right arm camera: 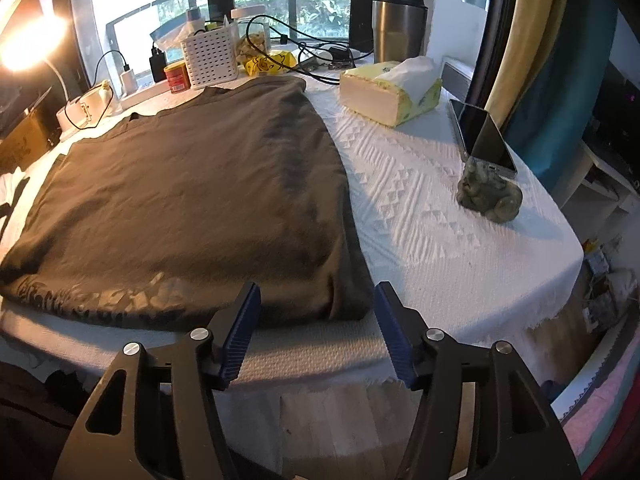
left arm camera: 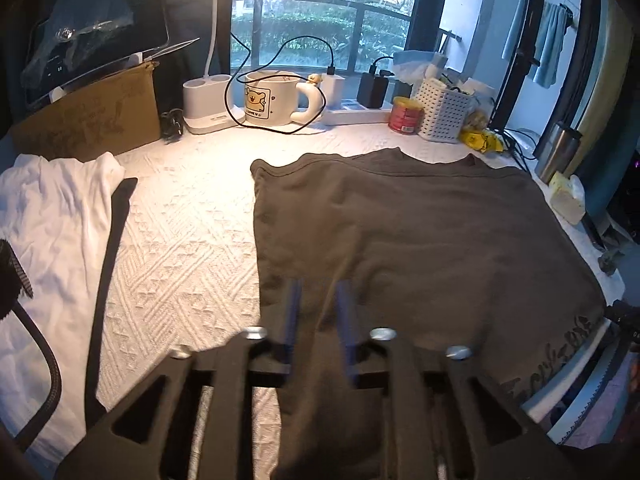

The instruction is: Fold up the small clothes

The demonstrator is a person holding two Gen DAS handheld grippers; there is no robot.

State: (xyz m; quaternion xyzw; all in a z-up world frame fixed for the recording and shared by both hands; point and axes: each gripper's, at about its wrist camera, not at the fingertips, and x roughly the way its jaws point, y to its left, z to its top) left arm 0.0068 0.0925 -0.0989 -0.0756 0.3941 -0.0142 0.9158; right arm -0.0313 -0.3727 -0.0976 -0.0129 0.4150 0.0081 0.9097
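Left hand-held gripper (left arm camera: 318, 316) clamps the dark shirt's (right arm camera: 180, 200) near hem, right hand-held gripper (right arm camera: 316, 320) gapes empty at the worktop's (right arm camera: 460, 248) near edge; next, grab that corner.

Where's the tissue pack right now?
Right wrist view: the tissue pack lies at the table's far right, just right of the dark shirt, below the steel tumbler.

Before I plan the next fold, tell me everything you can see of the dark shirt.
The dark shirt is an olive-brown tee of soft knit, lying flat on the white textured cloth, collar toward the window. Both side edges look folded in, with a doubled layer along its right edge. A faded print runs along the near hem. Its near hem hangs over the table's front edge.
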